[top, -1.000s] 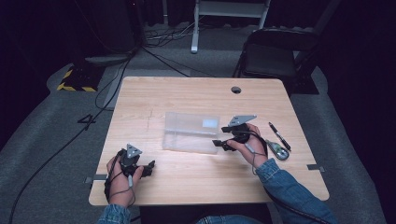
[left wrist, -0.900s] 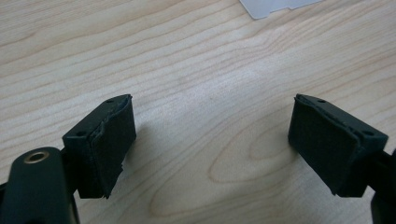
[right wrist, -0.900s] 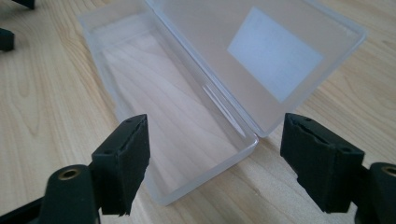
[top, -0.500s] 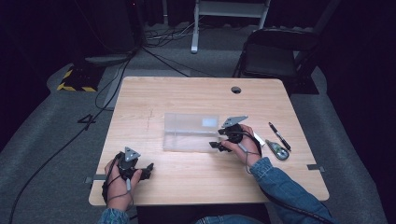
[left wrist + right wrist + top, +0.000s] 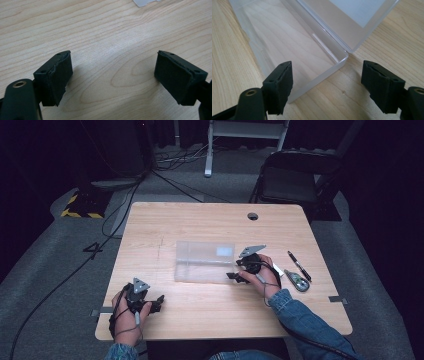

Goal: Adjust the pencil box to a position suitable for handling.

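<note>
A: Lying open at the table's middle: the clear plastic case (image 5: 205, 261), tray toward the near side, lid folded flat toward the far side with a pale label on it. Nothing inside that I can make out.

B: Change against the earlier frames?

A: The right gripper (image 5: 235, 271) sits a little further left and nearer than a second ago, now at the case's right end. In the right gripper view the tray's near-right corner (image 5: 342, 58) lies between the spread jaws, pads clear of the plastic on both sides. Jaw gap looks the same across the frames; wide, gripping nothing.

B: Case itself shifted?

A: Not that I can tell. Same spot, same open posture.

B: Left side?

A: Left gripper (image 5: 152, 302) rests near the table's near-left edge, well apart from the case, same place as before. Jaws spread over bare wood; one corner of the case (image 5: 146, 2) shows at the top of the left gripper view.

B: Further out?

A: A pen (image 5: 299, 266) and a small grey-green object (image 5: 297, 281) lie right of the right hand (image 5: 262, 275), untouched. Table (image 5: 210, 220) otherwise bare wood with a cable hole at the far side.

B: Reading?

A: My judgement: the right gripper is lining up on the tray's corner, either to steady the case or to work the lid. No contact yet, so the grip remains to be made.
</note>
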Demonstrator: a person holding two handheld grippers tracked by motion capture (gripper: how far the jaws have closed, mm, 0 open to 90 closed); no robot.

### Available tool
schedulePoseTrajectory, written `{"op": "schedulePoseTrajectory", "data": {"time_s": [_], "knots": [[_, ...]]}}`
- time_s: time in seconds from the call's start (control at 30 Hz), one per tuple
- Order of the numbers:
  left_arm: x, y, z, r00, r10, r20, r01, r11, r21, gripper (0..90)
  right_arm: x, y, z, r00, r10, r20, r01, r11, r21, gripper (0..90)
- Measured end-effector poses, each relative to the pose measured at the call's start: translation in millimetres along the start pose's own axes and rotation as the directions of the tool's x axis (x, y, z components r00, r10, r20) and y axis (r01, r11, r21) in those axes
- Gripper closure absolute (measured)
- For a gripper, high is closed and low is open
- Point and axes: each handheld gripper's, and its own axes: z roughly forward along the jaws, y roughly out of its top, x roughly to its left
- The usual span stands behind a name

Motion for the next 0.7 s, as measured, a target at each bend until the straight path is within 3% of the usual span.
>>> {"op": "schedulePoseTrajectory", "data": {"time_s": [0.37, 0.7], "knots": [[0.4, 0.1, 0.2, 1.0, 0.002, 0.005, -0.002, 1.0, -0.001, 15.1, 4.9, -3.1, -4.3, 0.9996, -0.03, 0.001, 0.03, 0.9993, 0.021, 26.4], [3.7, 6.5, 5.8, 0.9997, 0.017, 0.016, -0.017, 0.9999, 0.003, 14.7, 16.0, -20.2, -23.8, 0.9973, -0.073, -0.008, 0.073, 0.9952, 0.065, 25.4]]}}
